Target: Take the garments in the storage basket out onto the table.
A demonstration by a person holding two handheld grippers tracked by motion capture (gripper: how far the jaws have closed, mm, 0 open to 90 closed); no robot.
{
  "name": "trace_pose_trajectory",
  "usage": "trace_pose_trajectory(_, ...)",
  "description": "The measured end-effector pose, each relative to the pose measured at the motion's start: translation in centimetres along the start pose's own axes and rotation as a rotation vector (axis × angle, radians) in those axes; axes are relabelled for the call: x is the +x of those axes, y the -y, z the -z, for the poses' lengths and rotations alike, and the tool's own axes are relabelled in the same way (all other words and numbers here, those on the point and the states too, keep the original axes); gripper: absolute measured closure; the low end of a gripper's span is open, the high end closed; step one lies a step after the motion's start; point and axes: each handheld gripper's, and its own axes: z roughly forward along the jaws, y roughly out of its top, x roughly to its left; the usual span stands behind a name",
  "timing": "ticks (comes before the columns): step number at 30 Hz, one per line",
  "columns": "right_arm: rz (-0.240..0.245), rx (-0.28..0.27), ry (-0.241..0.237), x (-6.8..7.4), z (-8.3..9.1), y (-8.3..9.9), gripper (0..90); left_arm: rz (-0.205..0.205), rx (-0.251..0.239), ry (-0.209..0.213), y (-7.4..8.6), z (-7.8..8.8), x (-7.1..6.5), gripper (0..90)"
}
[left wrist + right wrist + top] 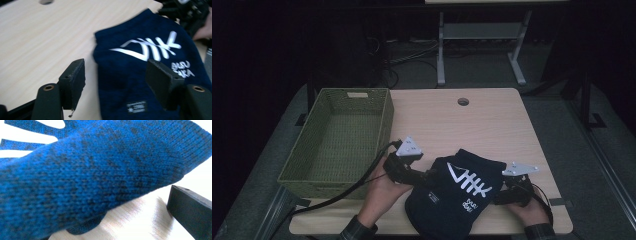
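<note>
Dark navy knitted garment (457,192), heathered with darker flecks, bearing a white fishbone-like line motif (469,181), small white lettering just below the motif and a small dark label with pale print on the garment's near-left part. In the right gripper view the knit (95,177) appears bright blue, mottled black. Pale beige wood-grain tabletop (472,125) beneath the garment. Olive-green woven rectangular basket (384,122) left of the garment. Black gripper jaws; pale grey triangular plates (408,148). Plaid sleeve cuff (357,230), dark with lighter lines, near-left of the garment.
</note>
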Motion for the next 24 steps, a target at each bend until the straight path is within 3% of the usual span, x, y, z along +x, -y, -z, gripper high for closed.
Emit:
trace_pose_trajectory(8,0.005,0.008,-0.008,-0.1,0.2,0.1,2.4,-0.009,0.066,0.045,2.6,-3.1,-2.3,37.4)
trace_pose_trajectory(11,0.035,0.024,0.006,-0.1,0.8,0.2,2.4,-0.002,0.085,0.053,3.8,-4.1,-2.7,41.8)
trace_pose_trajectory(12,0.044,0.020,0.003,0.0,1.1,0.2,2.5,0.008,0.089,0.063,4.2,-4.2,-2.6,45.9)
trace_pose_trajectory(17,0.065,0.014,-0.024,0.5,2.1,0.3,5.8,0.038,0.117,0.033,5.6,-4.6,-1.9,57.7)
trace_pose_trajectory(19,0.077,0.021,-0.043,0.7,2.4,0.6,9.3,0.026,0.129,0.016,5.8,-4.7,-1.8,61.5)
trace_pose_trajectory(24,0.079,0.000,-0.085,0.9,3.6,1.1,18.8,0.024,0.151,0.020,5.9,-5.5,-1.6,69.2)
